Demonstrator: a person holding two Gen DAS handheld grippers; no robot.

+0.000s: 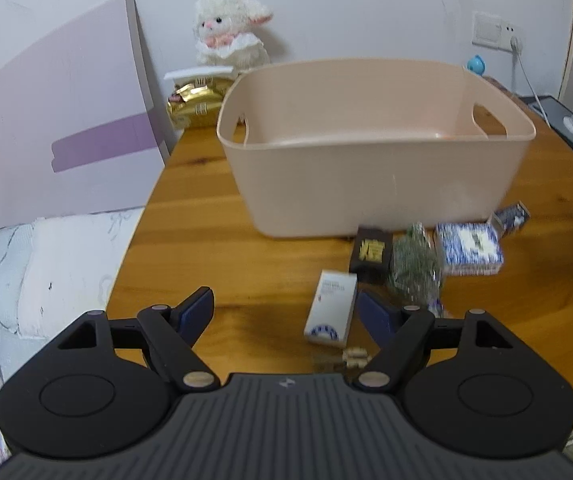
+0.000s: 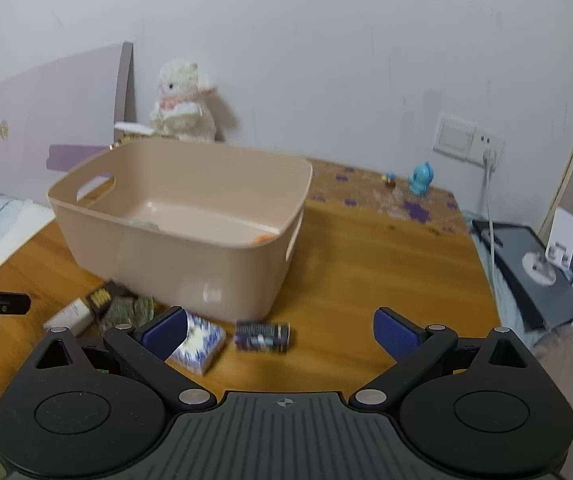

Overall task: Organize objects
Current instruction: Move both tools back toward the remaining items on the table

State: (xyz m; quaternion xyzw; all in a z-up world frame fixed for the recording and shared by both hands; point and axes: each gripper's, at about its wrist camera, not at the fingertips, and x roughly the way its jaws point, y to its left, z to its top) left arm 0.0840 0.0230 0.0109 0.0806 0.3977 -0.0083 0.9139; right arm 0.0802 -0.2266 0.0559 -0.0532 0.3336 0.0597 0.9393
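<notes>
A beige plastic bin [image 1: 374, 184] [image 2: 174, 256] stands on the wooden table [image 1: 214, 240] [image 2: 386, 280]. In front of it lie a white box [image 1: 331, 307] [image 2: 69, 314], a black box with gold print [image 1: 371, 252] [image 2: 104, 298], a greenish packet [image 1: 414, 270] [image 2: 130, 309], a blue-and-white patterned box [image 1: 468, 249] [image 2: 198, 344] and a small dark box [image 1: 511, 218] [image 2: 262, 336]. My left gripper [image 1: 286, 312] is open, low over the table, with the white box just inside its right finger. My right gripper [image 2: 280, 334] is open above the small dark box.
A white plush sheep [image 1: 230, 32] [image 2: 182, 104] and a gold packet [image 1: 194, 104] sit behind the bin. A headboard [image 1: 58, 128] and bedding [image 1: 46, 272] lie left of the table. A blue figurine [image 2: 420, 178], wall socket with cable [image 2: 486, 156] and dark device [image 2: 534, 272] are at right.
</notes>
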